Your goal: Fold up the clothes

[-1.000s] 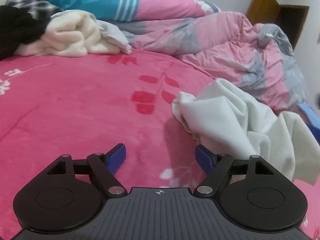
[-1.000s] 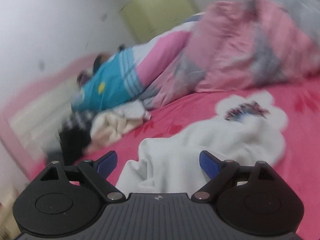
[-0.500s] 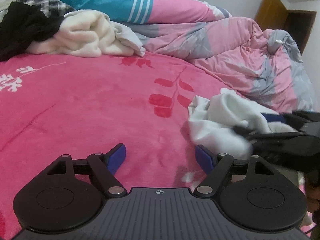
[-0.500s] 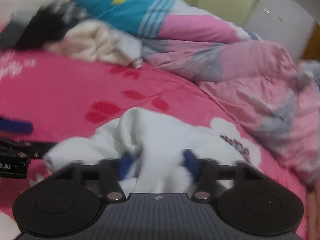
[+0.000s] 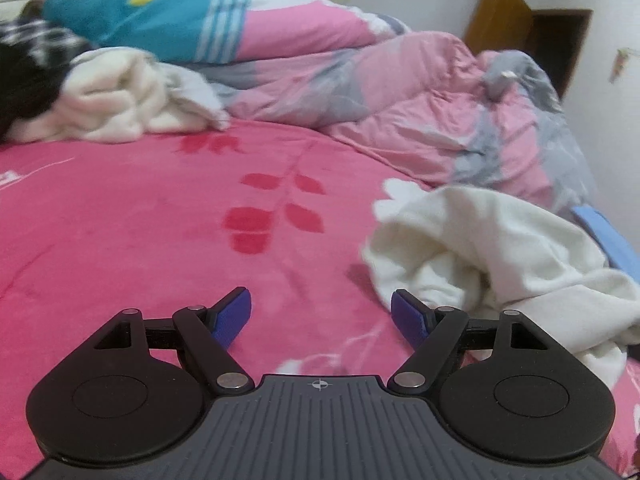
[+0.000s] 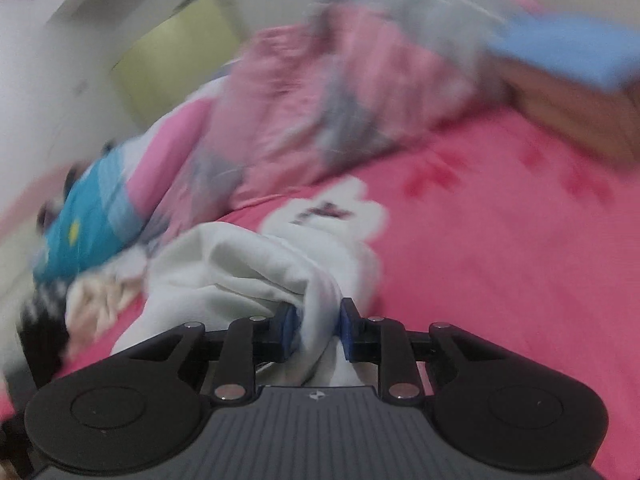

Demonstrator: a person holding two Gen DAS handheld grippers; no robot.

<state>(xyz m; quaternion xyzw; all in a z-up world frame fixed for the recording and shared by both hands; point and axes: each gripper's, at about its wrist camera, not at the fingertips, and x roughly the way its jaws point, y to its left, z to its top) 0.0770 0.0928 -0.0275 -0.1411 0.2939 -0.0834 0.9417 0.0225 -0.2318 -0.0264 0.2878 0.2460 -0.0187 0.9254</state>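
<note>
A crumpled white garment (image 5: 492, 248) lies on the pink bedspread (image 5: 140, 216), to the right of my left gripper (image 5: 320, 314). That gripper hovers open over bare bedspread, nothing between its blue pads. In the right wrist view the same white garment (image 6: 248, 268) is bunched, and a fold of it runs between the blue pads of my right gripper (image 6: 318, 330). Its jaws are closing and pinch that fold. The right wrist view is motion-blurred.
A pink-and-grey quilt (image 5: 400, 100) is heaped along the far side of the bed, with a teal-and-pink cover (image 5: 172, 20) behind it. A cream fleece garment (image 5: 120, 96) and dark clothes (image 5: 24, 80) lie at far left. A brown door (image 5: 520, 28) stands beyond.
The right gripper swung onto the white garment and closed from wide open onto a fold of it, then pulled it; the garment shifted right in the left wrist view. The left gripper stayed open.
</note>
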